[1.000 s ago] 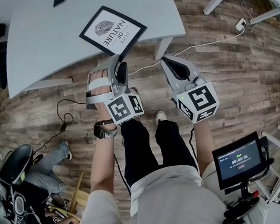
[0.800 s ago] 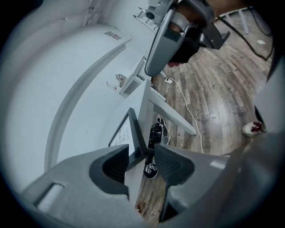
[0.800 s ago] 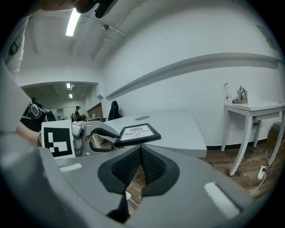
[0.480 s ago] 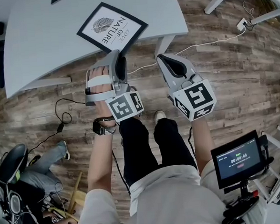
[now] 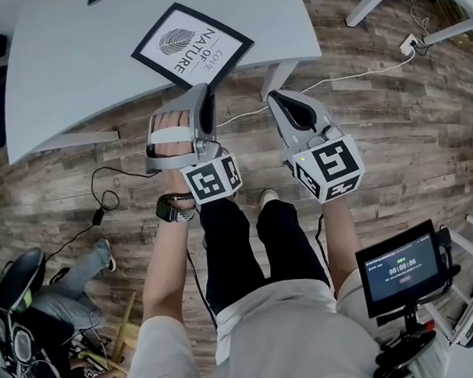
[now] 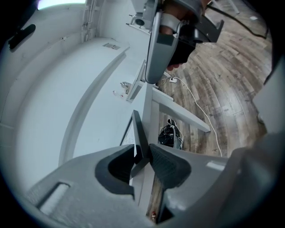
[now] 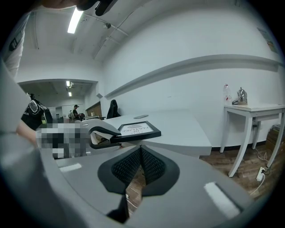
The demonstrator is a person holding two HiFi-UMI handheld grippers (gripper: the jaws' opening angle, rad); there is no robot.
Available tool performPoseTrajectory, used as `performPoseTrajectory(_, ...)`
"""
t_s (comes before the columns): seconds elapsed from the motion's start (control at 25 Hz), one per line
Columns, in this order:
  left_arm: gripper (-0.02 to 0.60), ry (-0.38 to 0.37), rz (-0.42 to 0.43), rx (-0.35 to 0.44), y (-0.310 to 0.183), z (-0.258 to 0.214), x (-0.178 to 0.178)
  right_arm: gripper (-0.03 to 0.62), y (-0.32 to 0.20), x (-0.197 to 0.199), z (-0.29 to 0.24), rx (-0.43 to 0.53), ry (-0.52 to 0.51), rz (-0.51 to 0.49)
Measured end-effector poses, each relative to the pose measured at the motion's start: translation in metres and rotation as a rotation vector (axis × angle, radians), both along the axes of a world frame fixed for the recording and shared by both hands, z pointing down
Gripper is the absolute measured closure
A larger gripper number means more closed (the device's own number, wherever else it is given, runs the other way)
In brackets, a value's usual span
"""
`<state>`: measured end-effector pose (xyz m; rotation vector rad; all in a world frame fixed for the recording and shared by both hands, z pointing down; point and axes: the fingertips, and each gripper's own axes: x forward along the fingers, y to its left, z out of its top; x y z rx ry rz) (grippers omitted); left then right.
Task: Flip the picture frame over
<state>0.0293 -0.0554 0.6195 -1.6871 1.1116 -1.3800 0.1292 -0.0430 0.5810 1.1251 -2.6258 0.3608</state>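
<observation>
Jaws of the left gripper [image 5: 202, 89], spread a second ago, have just closed on a corner of the picture frame [image 5: 192, 43]; right gripper [image 5: 274, 99] pressed together, empty; grey table [image 5: 74, 66], wood floor [image 5: 393, 125].

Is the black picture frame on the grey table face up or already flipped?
Face up: the black picture frame shows its leaf print and lettering in the head view.

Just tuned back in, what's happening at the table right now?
A person holds two grippers. The left gripper has just been closing its jaws and now pinches the near corner of the picture frame, which lies print side up at the edge of the grey table. The right gripper is shut and empty, off the table. The frame is not yet flipped.
</observation>
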Motion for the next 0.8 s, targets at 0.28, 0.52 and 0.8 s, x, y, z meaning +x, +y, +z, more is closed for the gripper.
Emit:
performPoseTrajectory(0.28,0.482,0.054,0.023,0.021,0.003,-0.015,0.004,0.592,-0.004,-0.002,-0.010,-0.001,-0.004,0.016)
performPoseTrajectory(0.52,0.494,0.112,0.037,0.035,0.005,-0.043,0.007,0.592,-0.005,-0.004,-0.027,-0.021,0.018,0.012)
performPoseTrajectory(0.8,0.500,0.183,0.029,0.006,0.012,-0.089,0.008,0.592,-0.001,-0.001,-0.071,-0.042,0.020,0.017)
